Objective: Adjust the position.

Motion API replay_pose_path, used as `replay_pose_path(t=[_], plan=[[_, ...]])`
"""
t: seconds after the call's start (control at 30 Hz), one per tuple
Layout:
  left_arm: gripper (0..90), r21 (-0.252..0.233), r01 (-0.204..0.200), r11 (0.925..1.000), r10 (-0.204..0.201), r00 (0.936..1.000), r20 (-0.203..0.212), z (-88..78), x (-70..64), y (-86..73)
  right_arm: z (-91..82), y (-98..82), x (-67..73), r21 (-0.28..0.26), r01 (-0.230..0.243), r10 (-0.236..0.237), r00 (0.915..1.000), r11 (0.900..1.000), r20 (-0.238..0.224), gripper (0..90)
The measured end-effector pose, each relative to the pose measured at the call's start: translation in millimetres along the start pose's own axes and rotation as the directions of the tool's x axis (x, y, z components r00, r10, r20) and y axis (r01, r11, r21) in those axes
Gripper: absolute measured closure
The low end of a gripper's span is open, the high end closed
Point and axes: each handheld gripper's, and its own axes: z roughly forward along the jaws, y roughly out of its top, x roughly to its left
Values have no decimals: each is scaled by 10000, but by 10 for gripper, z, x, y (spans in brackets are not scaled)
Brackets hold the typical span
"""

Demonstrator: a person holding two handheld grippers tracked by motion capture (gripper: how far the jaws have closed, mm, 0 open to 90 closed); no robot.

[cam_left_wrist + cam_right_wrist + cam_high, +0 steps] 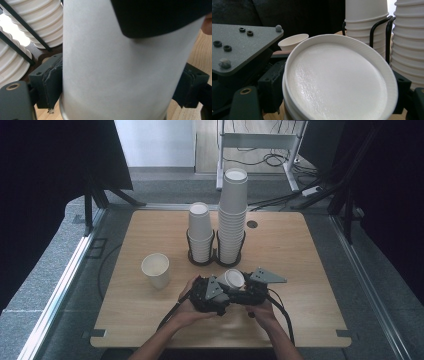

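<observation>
Paper cups (231, 279), nested and lying sideways near the table's (310, 270) front edge, are held between both grippers: the left gripper (120, 85) has its jaws pinching the cups' side wall, and the right gripper (337, 97) has its jaws spread wide around the base end, pads at the rim, though I cannot tell whether they press. To part one cup cleanly, I judge the left should hold firm without crushing while the right pulls straight along the cups' axis. Two racked cup stacks (220, 230) stand behind, and a single upright cup (155, 269) sits toward the left edge.
</observation>
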Motion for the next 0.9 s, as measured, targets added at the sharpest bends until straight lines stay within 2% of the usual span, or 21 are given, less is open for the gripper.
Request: replay_pose_path(t=[0.23,0.5,0.63,0.9], plan=[[123,-47,66,10000,-67,9997,-226,-10,23,-5,-15,8,7,-30,-10,10,9999,10000,104,137],[123,-22,-100,9999,99,9985,-532,-43,56,1,-126,34,-4,-88,75,-75,10000,9999,-8,134],[123,44,-239,9997,242,9974,-683,-51,68,8,-236,83,-44,-392,33,-27,9999,9992,155,136],[124,127,-330,9994,338,9964,-775,-50,91,40,-332,128,-120,-403,18,-10,9998,9992,201,147]])
